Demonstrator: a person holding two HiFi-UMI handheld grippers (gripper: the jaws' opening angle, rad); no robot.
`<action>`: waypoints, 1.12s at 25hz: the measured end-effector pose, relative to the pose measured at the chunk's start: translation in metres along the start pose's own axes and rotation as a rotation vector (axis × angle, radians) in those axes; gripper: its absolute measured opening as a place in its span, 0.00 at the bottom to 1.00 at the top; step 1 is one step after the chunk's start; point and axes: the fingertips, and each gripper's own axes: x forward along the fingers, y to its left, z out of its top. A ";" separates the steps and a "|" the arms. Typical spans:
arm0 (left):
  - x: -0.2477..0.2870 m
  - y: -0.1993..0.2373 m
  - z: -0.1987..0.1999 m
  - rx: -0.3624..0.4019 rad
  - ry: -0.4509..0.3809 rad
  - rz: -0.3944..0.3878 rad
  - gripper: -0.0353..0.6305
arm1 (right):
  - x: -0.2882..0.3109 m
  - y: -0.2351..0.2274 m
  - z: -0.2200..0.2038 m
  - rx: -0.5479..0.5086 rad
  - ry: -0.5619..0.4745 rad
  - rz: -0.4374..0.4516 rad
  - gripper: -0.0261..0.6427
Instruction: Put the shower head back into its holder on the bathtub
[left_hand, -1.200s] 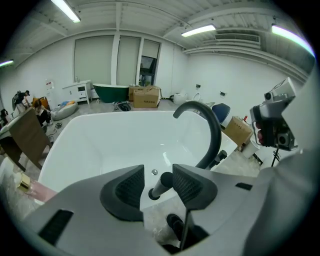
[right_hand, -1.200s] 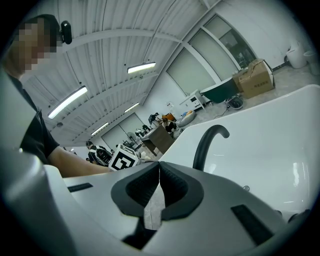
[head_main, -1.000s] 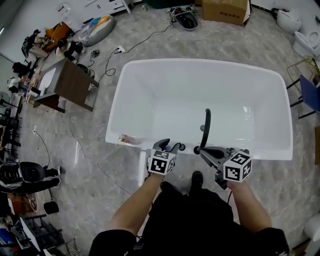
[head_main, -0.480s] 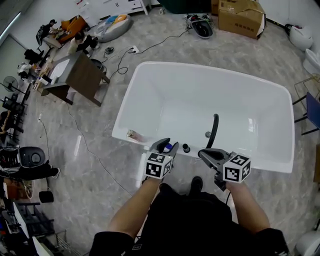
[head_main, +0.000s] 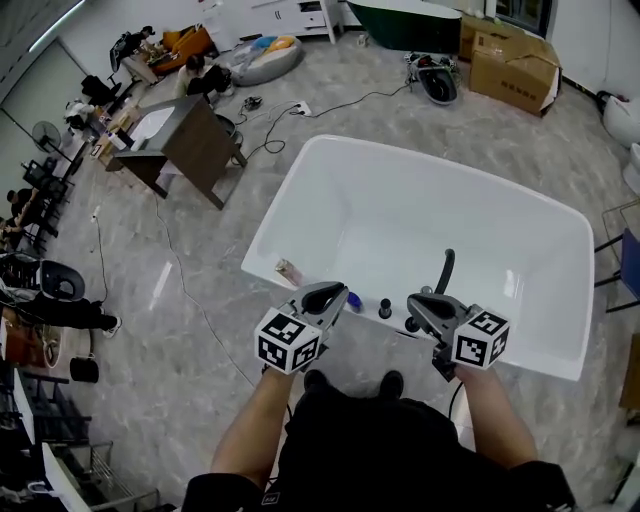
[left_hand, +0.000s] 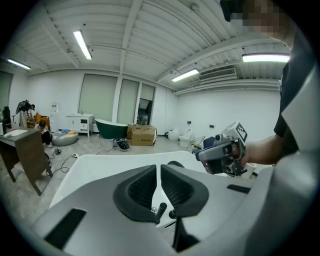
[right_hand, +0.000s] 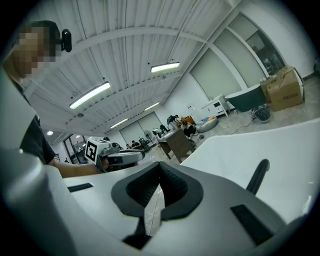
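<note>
While both forearms reach forward over the bathtub's (head_main: 300, 215) near rim, the left gripper (head_main: 335, 293) has just been closing, empty, to a slit. The right gripper (head_main: 415, 300) is clenched empty. The shower head (head_main: 445, 270) stands upright at that rim.

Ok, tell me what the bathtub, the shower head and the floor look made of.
Bathtub: glossy white, likely acrylic or enamel; light glints on its smooth walls.
Shower head: matte black, metal or plastic, cannot tell which.
Floor: polished grey marble-look tile, veined, with bright reflections.

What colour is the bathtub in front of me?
The bathtub is plain white, clearest in the head view.
</note>
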 end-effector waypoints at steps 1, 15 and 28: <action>-0.005 0.005 0.007 0.008 -0.016 0.017 0.11 | 0.004 0.004 0.008 -0.019 -0.010 0.006 0.06; -0.114 0.113 0.092 0.043 -0.229 0.174 0.10 | 0.084 0.067 0.083 -0.227 -0.097 -0.045 0.06; -0.153 0.193 0.154 0.002 -0.389 0.194 0.09 | 0.102 0.105 0.146 -0.475 -0.184 -0.235 0.06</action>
